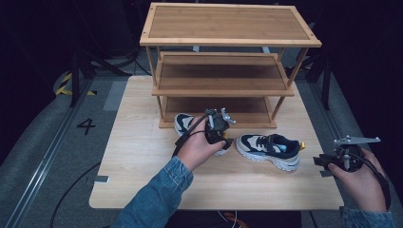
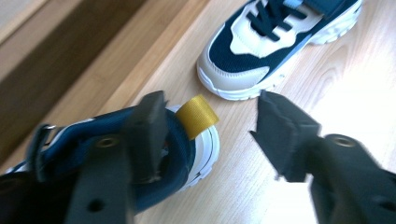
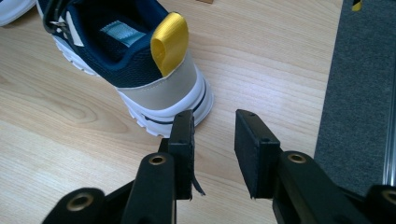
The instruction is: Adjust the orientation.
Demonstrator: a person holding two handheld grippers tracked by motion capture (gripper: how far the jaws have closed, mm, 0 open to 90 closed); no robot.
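A pale wooden table (image 1: 142, 185) is sitting in a dark room, and a wooden shoe rack (image 1: 223, 66) with three shelves is standing at its far side. Two small blue and white shoes are lying on the table in front of the rack.

The left gripper (image 1: 219, 127) is reaching over the left shoe (image 2: 154, 154). Its jaws are spread wide. One jaw is poking inside the shoe by the heel, next to the yellow loop (image 2: 198, 115), and the other jaw is outside. Nothing is being squeezed yet.

The right shoe (image 1: 269, 148) is lying just to the right. The right gripper (image 1: 328, 161) is waiting near the table's right edge, its jaws partly open and empty.

It looks like the shoes are going on the rack. To grab well, the left gripper should pinch the heel wall firmly, then lift slowly.
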